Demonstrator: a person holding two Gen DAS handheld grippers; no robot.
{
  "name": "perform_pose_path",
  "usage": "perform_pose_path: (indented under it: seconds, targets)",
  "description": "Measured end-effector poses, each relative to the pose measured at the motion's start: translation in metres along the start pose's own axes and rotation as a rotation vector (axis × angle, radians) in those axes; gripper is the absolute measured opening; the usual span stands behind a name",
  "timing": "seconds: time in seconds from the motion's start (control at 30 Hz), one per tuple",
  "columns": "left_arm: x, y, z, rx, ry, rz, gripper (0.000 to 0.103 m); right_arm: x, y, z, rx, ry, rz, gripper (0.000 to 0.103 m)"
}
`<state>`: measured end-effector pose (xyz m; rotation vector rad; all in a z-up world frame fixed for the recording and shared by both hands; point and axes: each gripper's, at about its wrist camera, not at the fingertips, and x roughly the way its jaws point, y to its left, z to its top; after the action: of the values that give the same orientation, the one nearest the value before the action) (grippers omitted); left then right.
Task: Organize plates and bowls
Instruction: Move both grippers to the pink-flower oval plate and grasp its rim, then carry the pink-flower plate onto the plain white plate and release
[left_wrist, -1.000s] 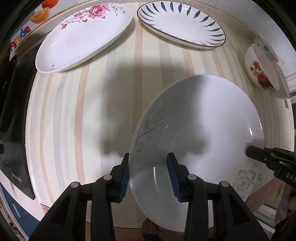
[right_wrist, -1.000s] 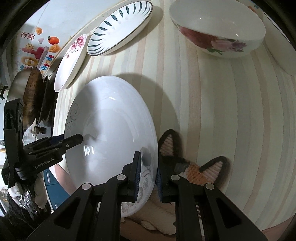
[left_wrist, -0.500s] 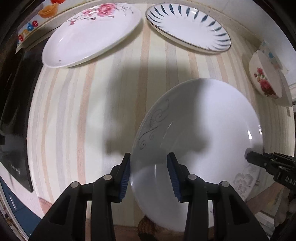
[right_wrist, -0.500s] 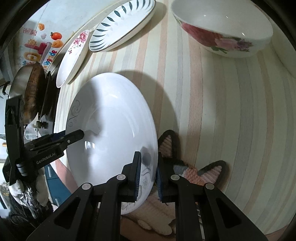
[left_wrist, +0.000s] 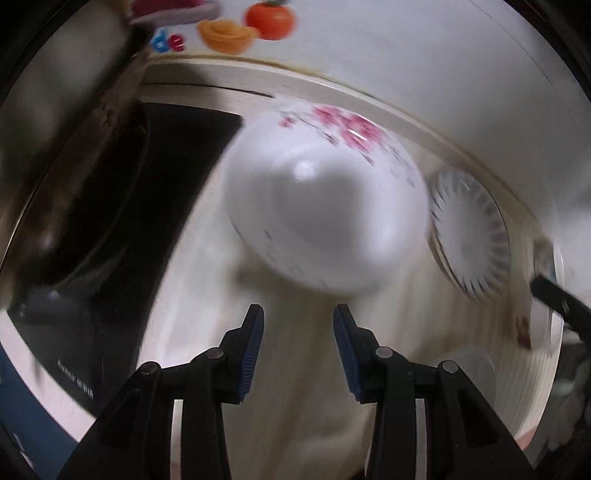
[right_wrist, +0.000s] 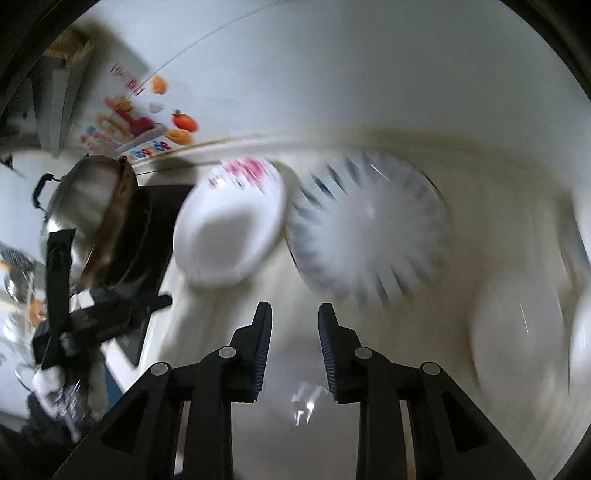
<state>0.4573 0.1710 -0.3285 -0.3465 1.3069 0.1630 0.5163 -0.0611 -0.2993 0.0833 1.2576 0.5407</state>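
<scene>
Flowered plate (left_wrist: 325, 206): lies flat at the back of the table (left_wrist: 207, 295), just beside the dark stove top (left_wrist: 147, 221). Pink blossoms along the far rim, white elsewhere. Faint dark marks show on the near-left rim. Heavy blur, so it cannot be told whether this is one plate or a second white plate resting on it.

Striped plate (left_wrist: 469, 236): to the right of the flowered plate, rims touching or nearly so, also near the back wall. White centre w/ blue dashes round the rim.

Bowl (right_wrist: 517, 332): pale round shape at right, well apart from the plates. Too smeared to confirm details; read as a bowl.

Progress (judgement): plates are grouped at the back, approx. in a row. Not stacked as far as can be seen. The bowl area at right is not yet sorted. Est. early to mid task. Left to do: gather bowls, possibly stack plates.

Tool status:
- Left tool (left_wrist: 297, 314): jaws apart, nothing between the pads, above bare table short of the flowered plate.
- Right tool (right_wrist: 295, 310): jaws have just been opening; now apart, a narrower gap, nothing between the pads. Sits in front of the gap between the two plates.

Neither tool carries anything.
</scene>
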Motion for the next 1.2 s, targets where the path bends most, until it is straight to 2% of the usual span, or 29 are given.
perform_pose_path:
  seconds: [0.1,0.23,0.37,0.4,0.57,0.67,0.87,1.03,1.2]
  targets:
    - [0.015,0.016,0.014,-0.031,0.014,0.016,0.037,0.055,0.022,0.06,-0.057,0.014,0.021,0.028]
    - [0.03,0.024,0.026,-0.047,0.023,0.037,0.037,0.109,0.033,0.104,-0.084,0.052,-0.009,0.028]
    - [0.038,0.014,0.031,-0.01,0.013,0.083,0.037,0.146,0.029,0.122,-0.077,0.093,0.0,0.028]
    - [0.04,0.012,0.033,-0.006,0.01,0.096,0.037,0.15,0.027,0.124,-0.079,0.08,-0.008,0.028]
    - [0.05,0.018,0.037,-0.038,0.041,0.044,0.037,0.176,0.022,0.134,-0.065,0.12,0.0,0.025]
    - [0.051,0.02,0.038,-0.051,0.029,0.048,0.034,0.184,0.024,0.134,-0.082,0.135,-0.021,0.018]
    - [0.046,0.021,0.032,-0.077,0.016,0.061,0.032,0.179,0.021,0.129,-0.073,0.116,0.007,0.014]
    - [0.039,0.012,0.026,-0.072,0.002,0.067,0.032,0.162,0.022,0.121,-0.081,0.089,0.026,0.014]
    - [0.03,0.004,0.022,-0.067,-0.007,0.041,0.032,0.136,0.022,0.107,-0.071,0.069,0.035,0.014]
